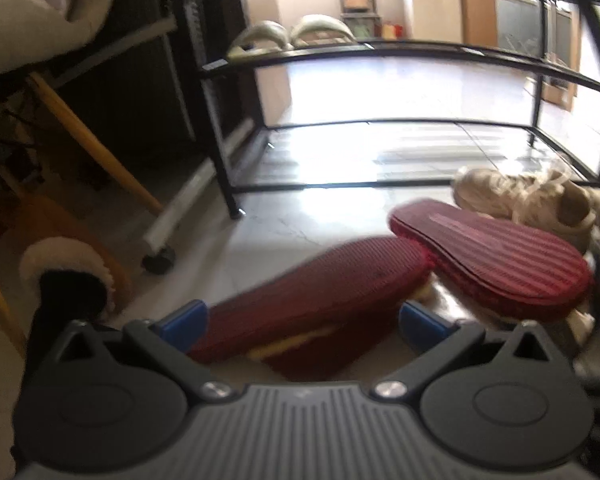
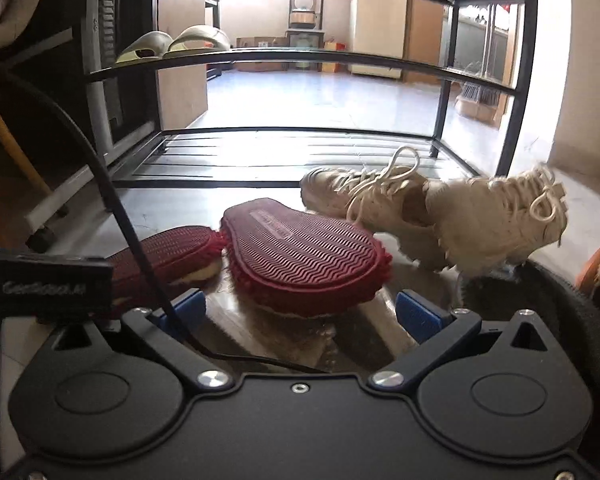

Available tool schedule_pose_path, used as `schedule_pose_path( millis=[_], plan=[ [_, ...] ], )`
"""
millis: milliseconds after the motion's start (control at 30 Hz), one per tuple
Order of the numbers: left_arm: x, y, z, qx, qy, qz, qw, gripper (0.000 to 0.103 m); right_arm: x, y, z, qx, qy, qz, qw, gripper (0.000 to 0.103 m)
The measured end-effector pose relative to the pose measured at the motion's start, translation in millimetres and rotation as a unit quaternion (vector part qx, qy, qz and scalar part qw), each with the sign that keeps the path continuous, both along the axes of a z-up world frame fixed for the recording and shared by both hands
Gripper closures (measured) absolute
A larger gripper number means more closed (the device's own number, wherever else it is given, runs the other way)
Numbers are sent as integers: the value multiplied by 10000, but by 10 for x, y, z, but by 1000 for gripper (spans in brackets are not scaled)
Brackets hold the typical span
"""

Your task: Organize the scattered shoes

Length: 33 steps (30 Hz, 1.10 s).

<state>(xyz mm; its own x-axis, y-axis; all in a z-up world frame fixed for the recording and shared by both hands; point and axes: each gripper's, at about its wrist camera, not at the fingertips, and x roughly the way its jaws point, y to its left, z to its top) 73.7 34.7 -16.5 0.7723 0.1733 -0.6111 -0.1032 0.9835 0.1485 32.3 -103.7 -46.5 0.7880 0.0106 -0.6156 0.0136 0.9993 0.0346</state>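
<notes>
Pickup stage: the left gripper (image 1: 302,322), jaws spread, straddles the near red slipper (image 1: 312,300). The right gripper (image 2: 300,312), also spread, holds nothing. Next move: close, lift to rack (image 2: 284,134).

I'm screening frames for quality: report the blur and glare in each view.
Left wrist view: motion-blurred, the red slippers and beige sneaker smeared; backlight washes out the floor behind the shoe rack. Right wrist view: sharper, sole tread on the red slipper readable; the same glare through the rack; fisheye bends its bars in both.
</notes>
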Motion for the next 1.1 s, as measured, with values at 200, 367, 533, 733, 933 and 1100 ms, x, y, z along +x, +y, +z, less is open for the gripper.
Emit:
schedule_pose_path(
  millis=[200,367,533,733,933,1100],
  plan=[
    [264,99,3,-107,-279,349,9989,0,-149,-29,127,466,161,632,9968,0],
    [447,172,-28,-241,-320,451,9982,0,-230,-154,259,976,78,839,9917,0],
    [560,163,-112,-117,-312,423,9986,0,-211,-241,268,1400,143,935,9856,0],
    [659,247,-233,-128,-94,536,9984,0,-189,-346,279,1906,220,1047,9758,0],
    [640,332,-301,-35,-76,629,9980,0,-205,-491,319,2111,17,671,9752,0],
    [604,392,-400,41,-55,597,9982,0,-233,-670,405,1873,-278,84,9819,0]
  ],
)
